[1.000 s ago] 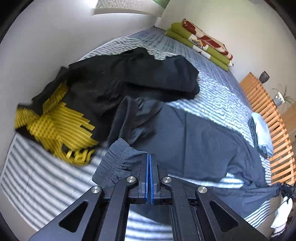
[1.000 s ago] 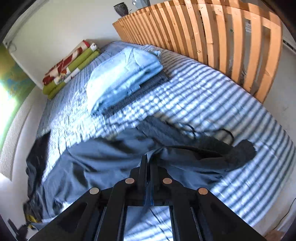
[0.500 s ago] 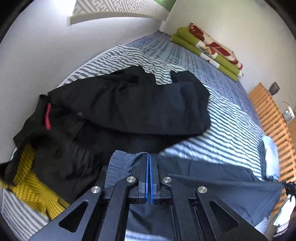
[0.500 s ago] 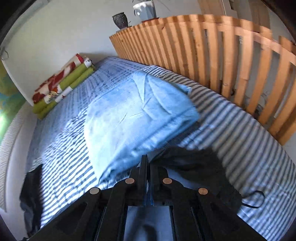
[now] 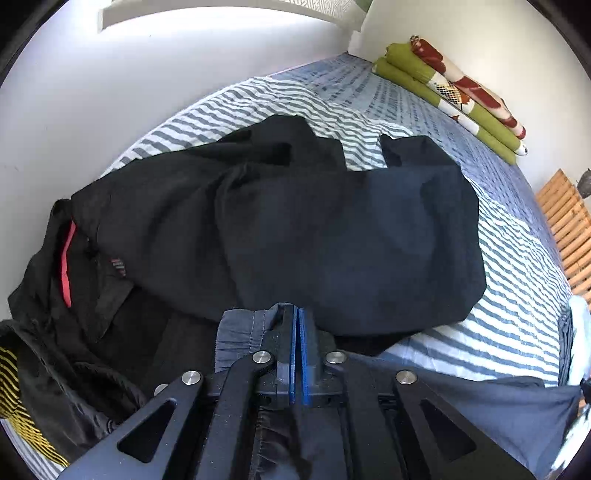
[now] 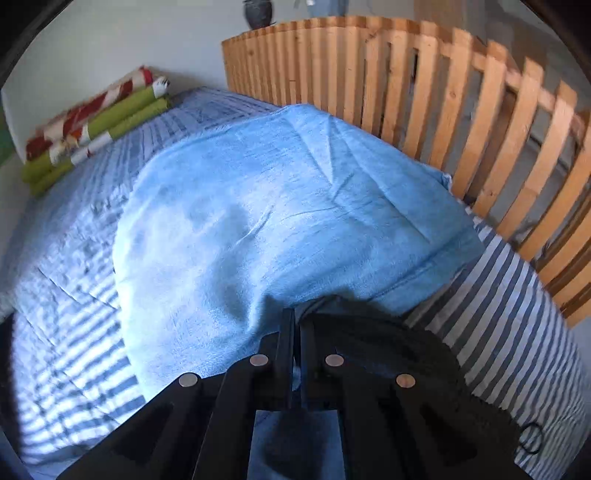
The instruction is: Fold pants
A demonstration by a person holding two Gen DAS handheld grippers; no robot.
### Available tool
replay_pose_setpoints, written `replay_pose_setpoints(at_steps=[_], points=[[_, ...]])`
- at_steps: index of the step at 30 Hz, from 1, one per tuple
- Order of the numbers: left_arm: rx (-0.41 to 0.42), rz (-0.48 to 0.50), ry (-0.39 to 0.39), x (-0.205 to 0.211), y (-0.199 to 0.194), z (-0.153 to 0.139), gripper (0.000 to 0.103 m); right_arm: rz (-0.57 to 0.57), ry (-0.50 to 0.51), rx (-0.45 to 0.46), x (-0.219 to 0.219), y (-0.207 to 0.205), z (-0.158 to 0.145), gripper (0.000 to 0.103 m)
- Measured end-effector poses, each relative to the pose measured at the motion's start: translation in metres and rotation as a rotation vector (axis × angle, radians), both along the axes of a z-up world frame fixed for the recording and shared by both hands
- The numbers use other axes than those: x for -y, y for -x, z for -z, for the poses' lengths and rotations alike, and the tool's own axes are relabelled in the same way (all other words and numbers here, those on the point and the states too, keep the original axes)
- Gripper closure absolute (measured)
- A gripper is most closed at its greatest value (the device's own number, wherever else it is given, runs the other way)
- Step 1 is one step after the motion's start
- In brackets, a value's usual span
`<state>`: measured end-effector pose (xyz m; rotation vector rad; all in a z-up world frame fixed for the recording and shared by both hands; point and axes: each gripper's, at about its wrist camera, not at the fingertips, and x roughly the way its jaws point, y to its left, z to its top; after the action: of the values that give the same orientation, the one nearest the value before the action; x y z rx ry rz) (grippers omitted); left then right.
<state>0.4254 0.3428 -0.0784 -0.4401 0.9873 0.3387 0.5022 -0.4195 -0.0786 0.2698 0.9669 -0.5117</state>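
while we look along our left gripper, its blue-lined fingers are pressed together on the gathered waistband of the grey pants, whose cloth bunches at the left of the fingers and runs on beneath the linkage. from there the same grey fabric stretches away to the right, drawn out in a long band toward the edge of the view, above the striped bedcover. just beyond the fingertips lies a heap of black clothing, with a red strip showing at its left side and a yellow-and-black striped garment at the far left edge. a folded green, red and white blanket sits against the wall at the far end of the bed, and wooden slats show at the right.

along our right gripper the two dark fingers stand close side by side, and a dark fold of the pants comes up between and just to the right of them, so we take them to be pinching that cloth. the dark fabric spreads over the striped cover below and to the right, with a thin cord loop lying at its lower right end. right ahead of the fingertips is a folded light blue garment, resting on the bed beside the slatted wooden headboard. a dark vase stands on top of that headboard.
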Motion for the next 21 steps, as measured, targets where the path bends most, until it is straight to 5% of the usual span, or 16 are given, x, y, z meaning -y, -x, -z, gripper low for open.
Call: replay_pose_setpoints(at_steps=[1,3,8,13,18,21], points=[[-0.006,0.013,0.026,0.001,0.0,-0.003,0.094,-0.027,0.033,-0.037,-0.006,-0.003,0.001,0.098],[-0.011,0.049,0.057,0.002,0.005,-0.016,0.07,-0.071,0.045,-0.101,-0.009,-0.006,-0.002,0.096],[0.049,0.088,-0.046,0.0,0.055,-0.059,0.053,-0.092,-0.038,-0.024,-0.001,0.025,-0.036,0.076],[-0.039,0.157,-0.068,-0.002,0.095,-0.028,0.051,-0.296,-0.129,-0.022,-0.036,0.072,-0.058,0.074],[-0.032,0.2,-0.002,0.016,0.119,0.0,0.052,-0.63,-0.102,-0.149,-0.138,0.13,-0.051,0.073],[-0.049,0.316,-0.014,0.041,0.134,0.018,0.056,-0.793,-0.108,-0.206,-0.202,0.163,-0.037,0.071]])
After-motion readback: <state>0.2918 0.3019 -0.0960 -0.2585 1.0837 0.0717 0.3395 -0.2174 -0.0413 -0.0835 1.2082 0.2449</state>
